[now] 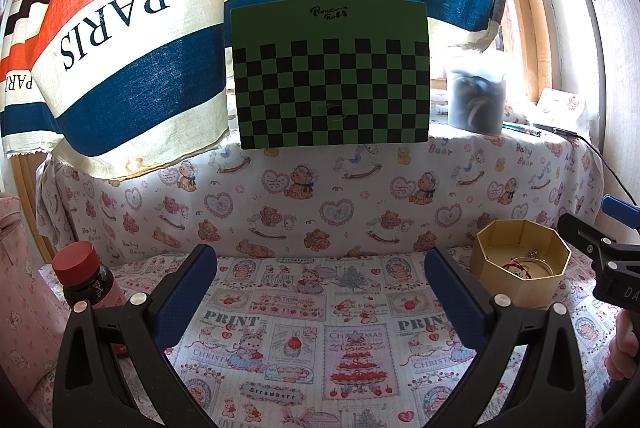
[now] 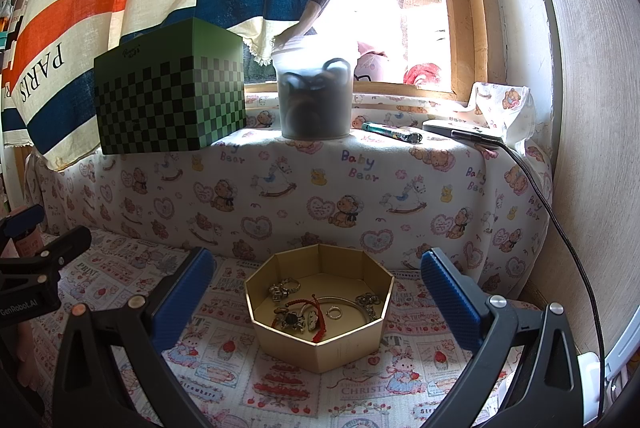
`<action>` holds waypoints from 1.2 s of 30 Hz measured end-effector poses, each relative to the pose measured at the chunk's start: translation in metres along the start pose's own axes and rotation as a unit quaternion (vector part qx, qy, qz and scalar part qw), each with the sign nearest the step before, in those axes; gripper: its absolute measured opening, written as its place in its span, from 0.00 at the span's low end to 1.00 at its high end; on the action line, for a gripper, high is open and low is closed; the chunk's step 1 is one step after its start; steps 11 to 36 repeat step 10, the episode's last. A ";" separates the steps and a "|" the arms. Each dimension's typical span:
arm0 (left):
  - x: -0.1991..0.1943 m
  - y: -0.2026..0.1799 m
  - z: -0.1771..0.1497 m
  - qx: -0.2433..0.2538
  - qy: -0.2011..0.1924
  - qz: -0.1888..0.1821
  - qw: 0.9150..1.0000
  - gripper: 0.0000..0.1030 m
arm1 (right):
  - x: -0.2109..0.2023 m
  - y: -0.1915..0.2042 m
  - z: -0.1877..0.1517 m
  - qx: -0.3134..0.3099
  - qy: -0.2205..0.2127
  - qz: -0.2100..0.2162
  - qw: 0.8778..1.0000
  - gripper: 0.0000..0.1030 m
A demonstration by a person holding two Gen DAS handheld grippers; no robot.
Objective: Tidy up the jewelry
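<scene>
Right gripper point(image 2: 316, 292): jaws wide apart, holding nothing, facing the box.
Left gripper point(image 1: 320, 280): jaws spread wide, empty, over bare cloth.
Gold box point(image 2: 320, 342): near, right of the left gripper; light card, likely slides.
Jewelry point(image 2: 316, 312): tangled inside; small, light, slippery. Probably best pinched by the red cord point(image 2: 318, 328).
Views: only the right shows pieces clearly; only the left shows a red-capped bottle point(image 1: 82, 278), far left.
Green box point(image 2: 170, 100): far ledge.

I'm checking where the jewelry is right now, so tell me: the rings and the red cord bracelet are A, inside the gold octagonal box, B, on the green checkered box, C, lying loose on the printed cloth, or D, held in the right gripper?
A: in the right wrist view the rings and the red cord bracelet lie on the floor of the open gold octagonal box, while the right gripper is open and holds nothing.
</scene>
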State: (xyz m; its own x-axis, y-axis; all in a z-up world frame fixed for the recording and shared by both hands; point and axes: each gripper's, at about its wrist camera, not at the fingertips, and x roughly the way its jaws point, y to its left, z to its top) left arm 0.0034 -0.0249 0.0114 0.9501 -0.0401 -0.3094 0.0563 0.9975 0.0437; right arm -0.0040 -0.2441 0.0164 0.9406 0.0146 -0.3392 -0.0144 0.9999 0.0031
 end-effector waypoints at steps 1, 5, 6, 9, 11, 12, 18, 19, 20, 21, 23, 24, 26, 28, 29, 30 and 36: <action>0.000 0.000 0.000 0.000 0.000 0.000 1.000 1.00 | 0.000 0.000 0.000 0.000 0.000 0.000 1.000 1.00; 0.000 0.000 0.000 0.000 0.001 0.000 1.000 1.00 | 0.000 0.000 0.000 0.000 0.000 0.000 1.000 1.00; 0.000 0.000 0.000 0.000 0.001 0.002 1.000 1.00 | 0.000 0.000 0.000 0.000 0.000 0.000 1.000 1.00; 0.002 0.002 -0.001 -0.002 0.004 0.001 1.000 1.00 | 0.000 0.000 0.000 0.000 0.000 0.000 1.000 1.00; 0.001 0.003 -0.001 -0.003 0.005 0.002 1.000 1.00 | 0.000 0.000 0.000 0.000 0.000 0.000 1.000 1.00; 0.001 0.003 -0.001 -0.003 0.005 0.002 1.000 1.00 | 0.000 0.000 0.000 0.000 0.000 0.000 1.000 1.00; 0.001 0.003 -0.001 -0.003 0.005 0.002 1.000 1.00 | 0.000 0.000 0.000 0.000 0.000 0.000 1.000 1.00; 0.001 0.003 -0.001 -0.003 0.005 0.002 1.000 1.00 | 0.000 0.000 0.000 0.000 0.000 0.000 1.000 1.00; 0.001 0.003 -0.001 -0.003 0.005 0.002 1.000 1.00 | 0.000 0.000 0.000 0.000 0.000 0.000 1.000 1.00; 0.001 0.003 -0.001 -0.003 0.005 0.002 1.000 1.00 | 0.000 0.000 0.000 0.000 0.000 0.000 1.000 1.00; 0.001 0.003 -0.001 -0.003 0.005 0.002 1.000 1.00 | 0.000 0.000 0.000 0.000 0.000 0.000 1.000 1.00; 0.001 0.003 -0.001 -0.003 0.005 0.002 1.000 1.00 | 0.000 0.000 0.000 0.000 0.000 0.000 1.000 1.00; 0.001 0.003 -0.001 -0.003 0.005 0.002 1.000 1.00 | 0.000 0.000 0.000 0.000 0.000 0.000 1.000 1.00; 0.001 0.003 -0.001 -0.003 0.005 0.002 1.000 1.00 | 0.000 0.000 0.000 0.000 0.000 0.000 1.000 1.00; 0.001 0.003 -0.001 -0.003 0.005 0.002 1.000 1.00 | 0.000 0.000 0.000 0.000 0.000 0.000 1.000 1.00; 0.001 0.003 -0.001 -0.003 0.005 0.002 1.000 1.00 | 0.000 0.000 0.000 0.000 0.000 0.000 1.000 1.00; 0.001 0.003 -0.001 -0.003 0.005 0.002 1.000 1.00 | 0.000 0.000 0.000 0.000 0.000 0.000 1.000 1.00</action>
